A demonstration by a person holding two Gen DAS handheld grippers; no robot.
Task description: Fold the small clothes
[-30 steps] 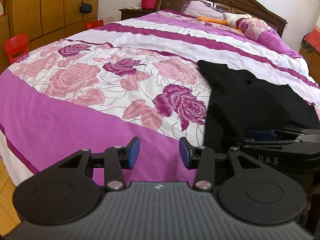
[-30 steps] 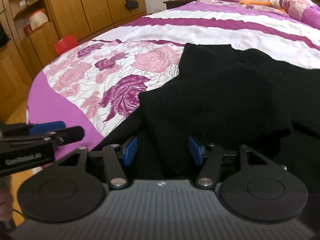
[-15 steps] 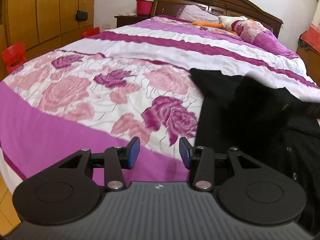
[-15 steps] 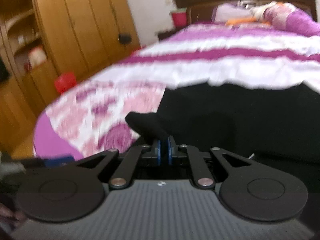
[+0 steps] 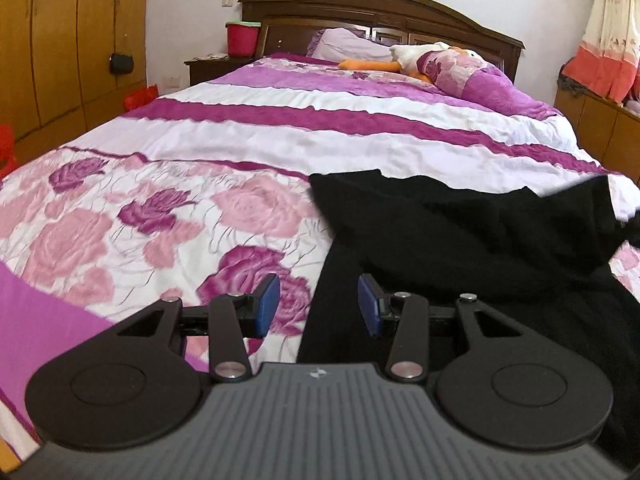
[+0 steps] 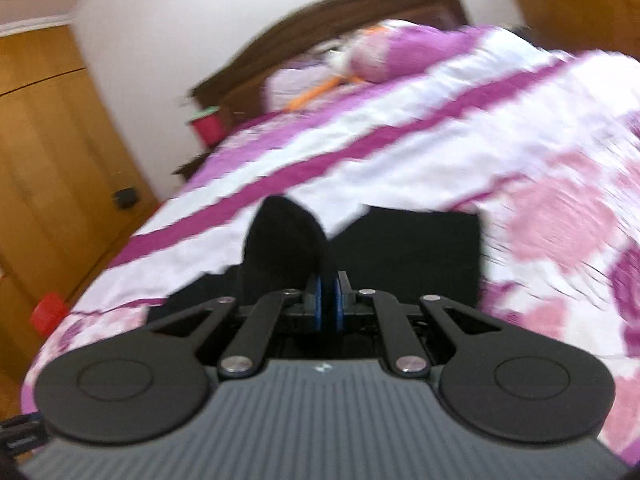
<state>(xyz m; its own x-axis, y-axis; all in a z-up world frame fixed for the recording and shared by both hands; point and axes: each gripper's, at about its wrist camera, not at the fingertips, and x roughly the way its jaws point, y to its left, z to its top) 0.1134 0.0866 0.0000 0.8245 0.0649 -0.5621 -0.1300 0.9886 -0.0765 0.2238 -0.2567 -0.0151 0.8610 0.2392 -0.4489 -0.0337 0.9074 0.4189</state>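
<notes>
Black garment on a floral bed, one tool wide, the other pinching cloth.

The left tool stands wide with nothing between its blue pads, low over the near left edge of the black garment, which lies spread on the bedspread toward the bed's right side. The right tool is nearly closed on a raised fold of the black garment; that view is blurred. Beyond lie a pillow, a plush duck and the headboard; a red bucket and wardrobe stand left. No writing is readable.
</notes>
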